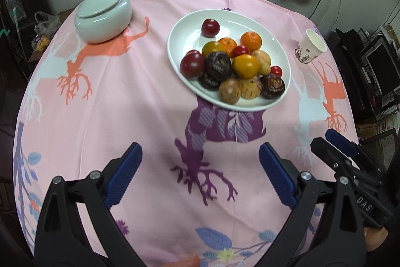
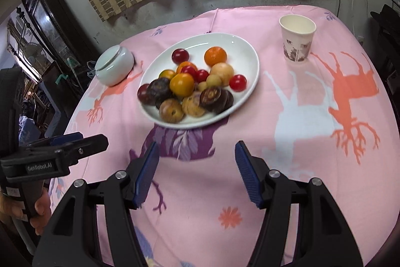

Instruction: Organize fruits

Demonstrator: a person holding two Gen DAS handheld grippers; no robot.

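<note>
Jaws of left gripper and right gripper both spread, empty, above pink tablecloth; fruits piled on white plate.

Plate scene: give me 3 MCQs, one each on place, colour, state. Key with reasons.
1. Where does the paper cup stand?
A. on the plate
B. on the cloth, right of the plate
C. inside the lidded bowl

2. What colour is the plate?
A. white
B. blue
C. black

3. What do the left gripper and the right gripper hold?
A. each a fruit
B. the cup
C. nothing, both open

Key:
1 B, the cup stands alone on the pink cloth, to the right of the plate.
2 A, its bare rim is white.
3 C, only cloth shows between the blue fingers in both wrist views.
</note>
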